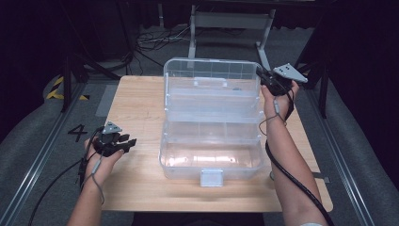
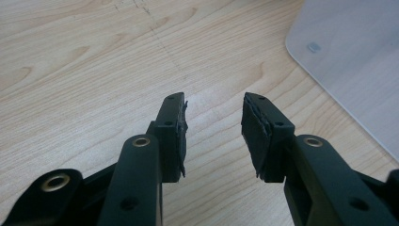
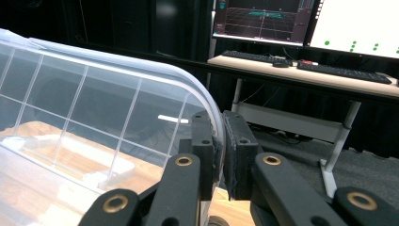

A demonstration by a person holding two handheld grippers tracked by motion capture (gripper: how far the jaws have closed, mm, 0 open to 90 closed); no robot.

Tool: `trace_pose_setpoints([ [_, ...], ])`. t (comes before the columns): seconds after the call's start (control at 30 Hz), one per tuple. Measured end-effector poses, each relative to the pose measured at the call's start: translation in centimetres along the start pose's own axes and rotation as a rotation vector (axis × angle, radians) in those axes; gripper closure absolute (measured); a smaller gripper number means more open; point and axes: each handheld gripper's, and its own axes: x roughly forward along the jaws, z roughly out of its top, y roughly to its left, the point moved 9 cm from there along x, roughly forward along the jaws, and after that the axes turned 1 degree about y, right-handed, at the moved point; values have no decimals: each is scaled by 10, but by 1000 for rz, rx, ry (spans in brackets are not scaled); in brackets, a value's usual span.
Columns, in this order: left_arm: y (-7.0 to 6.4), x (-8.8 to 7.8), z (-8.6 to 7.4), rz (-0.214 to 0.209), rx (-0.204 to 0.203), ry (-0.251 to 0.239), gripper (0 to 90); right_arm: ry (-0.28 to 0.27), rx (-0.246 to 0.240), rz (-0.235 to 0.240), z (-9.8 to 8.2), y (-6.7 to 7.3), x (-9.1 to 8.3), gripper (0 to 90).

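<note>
On the table point(image 1: 136, 94), box lid point(image 1: 211, 75) stands upright.

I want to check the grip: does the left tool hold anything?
No, the left tool is open over the bare wooden table, with nothing between its pads.

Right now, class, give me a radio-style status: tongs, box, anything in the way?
Right tongs clamped on the box lid rim. Left tongs open, empty, over the table. Clear box stands open. Nothing in the way.
</note>
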Motion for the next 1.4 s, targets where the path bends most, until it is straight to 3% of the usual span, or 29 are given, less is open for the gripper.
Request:
trace_pose_setpoints([
  [0.9, 3, 0, -2, -5, -16, -4, 610, 69, 30, 33, -13, -7, 22, 837],
  [1.4, 6, 0, -5, -4, -25, 0, 608, 79, 50, 52, -22, -10, 33, 831],
])
